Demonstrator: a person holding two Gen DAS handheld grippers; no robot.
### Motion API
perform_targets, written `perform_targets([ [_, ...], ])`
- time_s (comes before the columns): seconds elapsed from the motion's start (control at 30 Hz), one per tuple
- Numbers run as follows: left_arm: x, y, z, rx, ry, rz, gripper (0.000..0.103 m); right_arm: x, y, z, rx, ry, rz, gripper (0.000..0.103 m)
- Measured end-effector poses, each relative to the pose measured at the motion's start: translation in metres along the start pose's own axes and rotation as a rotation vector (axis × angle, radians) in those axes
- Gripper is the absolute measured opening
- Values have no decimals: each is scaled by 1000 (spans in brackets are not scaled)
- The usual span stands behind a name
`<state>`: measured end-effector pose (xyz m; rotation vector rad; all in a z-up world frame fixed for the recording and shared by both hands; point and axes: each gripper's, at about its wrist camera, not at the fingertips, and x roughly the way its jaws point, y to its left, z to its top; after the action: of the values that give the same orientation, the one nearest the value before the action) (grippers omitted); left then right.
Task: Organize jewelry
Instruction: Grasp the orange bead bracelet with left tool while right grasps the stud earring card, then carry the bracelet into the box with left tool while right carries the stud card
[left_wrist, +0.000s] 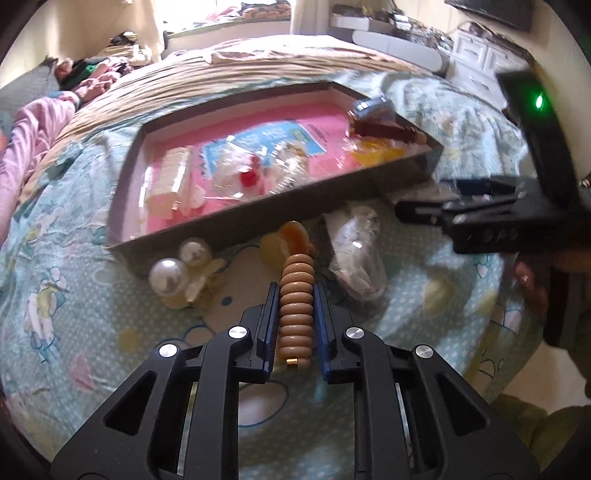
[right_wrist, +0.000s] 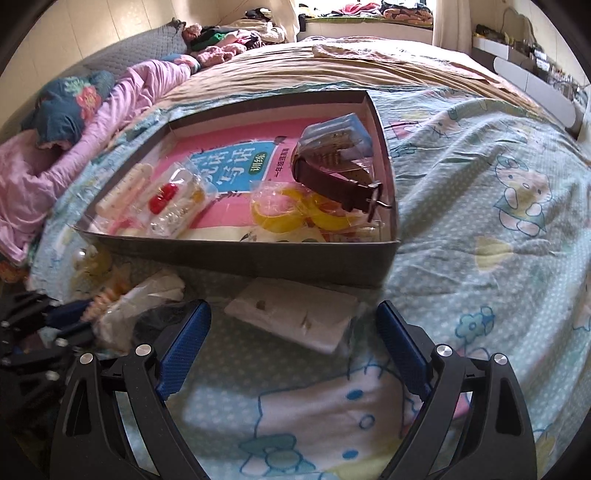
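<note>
My left gripper (left_wrist: 295, 285) is shut on a tan bracelet of stacked disc beads (left_wrist: 295, 317) with a small gold clasp. It holds the bracelet just above the bedspread, in front of the box. The grey box with a pink bottom (left_wrist: 266, 225) holds bagged jewelry, a brown-strap watch (right_wrist: 332, 181) and yellow bangles (right_wrist: 280, 216). My right gripper (right_wrist: 293, 317) stands open low over the bed. A white earring card in a clear bag (right_wrist: 295, 319) lies just ahead of its blue pads, untouched. In the right wrist view the left gripper (right_wrist: 79, 317) shows at the far left with the bracelet (right_wrist: 105, 295).
Pearl pieces (left_wrist: 171, 280), amber discs (left_wrist: 291, 236) and a crumpled clear bag (left_wrist: 354, 254) lie on the bedspread before the box's near wall (right_wrist: 240, 258). Pink bedding (right_wrist: 74, 155) and clothes are piled at the left. A white dresser (left_wrist: 476, 62) stands beyond the bed.
</note>
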<state>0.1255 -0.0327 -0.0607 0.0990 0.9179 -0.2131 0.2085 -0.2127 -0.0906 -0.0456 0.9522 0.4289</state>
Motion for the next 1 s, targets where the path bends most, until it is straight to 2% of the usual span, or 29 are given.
perform_targets([
  [0.07, -4, 4, 1, -19, -9, 0, 11, 3, 4, 0, -14, -6, -28, 89],
  [0.1, -5, 6, 2, -26, -14, 1, 11, 4, 7, -1, -33, -11, -45, 81],
  [0.13, -7, 8, 2, -34, -19, 3, 11, 5, 10, -2, -49, -16, -58, 77],
  [0.27, -15, 13, 4, -57, -42, 7, 11, 0, 8, -4, -52, -28, -32, 68],
  [0.5, -35, 22, 8, -92, -88, 4, 11, -33, 7, -10, -67, -73, 14, 67],
  [0.73, -54, 30, 14, -128, -134, 11, 11, -72, 7, -2, -73, -146, 34, 67],
  [1.0, -70, 40, 23, -164, -182, 30, 11, -86, 14, 11, -89, -197, 48, 67],
])
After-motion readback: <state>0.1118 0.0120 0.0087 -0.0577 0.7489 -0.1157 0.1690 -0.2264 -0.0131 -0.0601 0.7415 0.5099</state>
